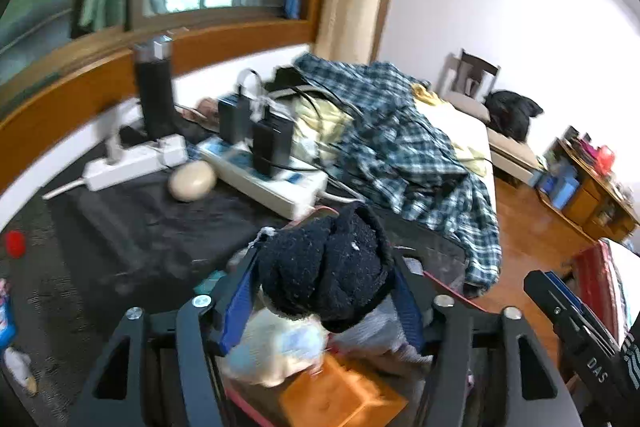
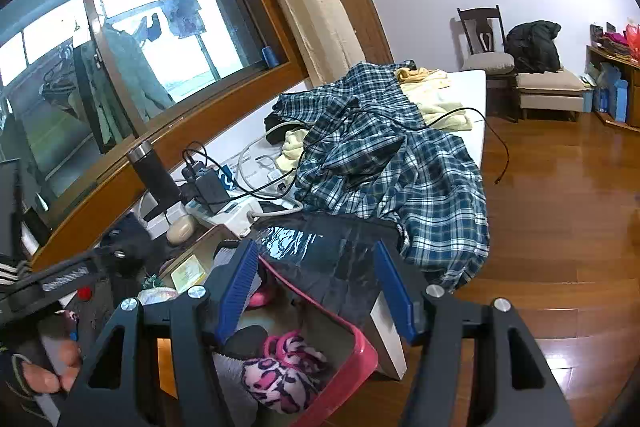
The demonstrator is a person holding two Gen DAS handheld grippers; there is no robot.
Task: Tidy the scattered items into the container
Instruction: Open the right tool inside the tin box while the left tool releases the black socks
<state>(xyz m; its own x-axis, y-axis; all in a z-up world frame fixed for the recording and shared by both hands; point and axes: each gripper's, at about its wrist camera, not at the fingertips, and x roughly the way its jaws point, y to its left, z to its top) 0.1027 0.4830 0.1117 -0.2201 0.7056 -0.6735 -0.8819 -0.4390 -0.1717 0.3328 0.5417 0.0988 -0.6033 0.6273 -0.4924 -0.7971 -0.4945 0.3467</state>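
Note:
My left gripper [image 1: 326, 291] is shut on a dark navy fuzzy sock [image 1: 324, 267] and holds it above the container, over white and light blue soft items [image 1: 276, 347] and an orange box [image 1: 340, 395]. In the right wrist view my right gripper [image 2: 316, 291] is open and empty, hovering over the pink-rimmed container [image 2: 352, 359]. Inside it lies a pink leopard-print sock [image 2: 280, 375]. The left gripper with the dark sock [image 2: 128, 247] shows at the left of that view.
Power strips with black adapters [image 1: 256, 163], a black bottle [image 1: 154, 95], a beige oval object [image 1: 192, 181] and a plaid shirt [image 2: 384, 163] lie on the low white platform [image 2: 476, 95]. Wooden floor [image 2: 560, 227] is to the right, with chairs and shelves at the far wall.

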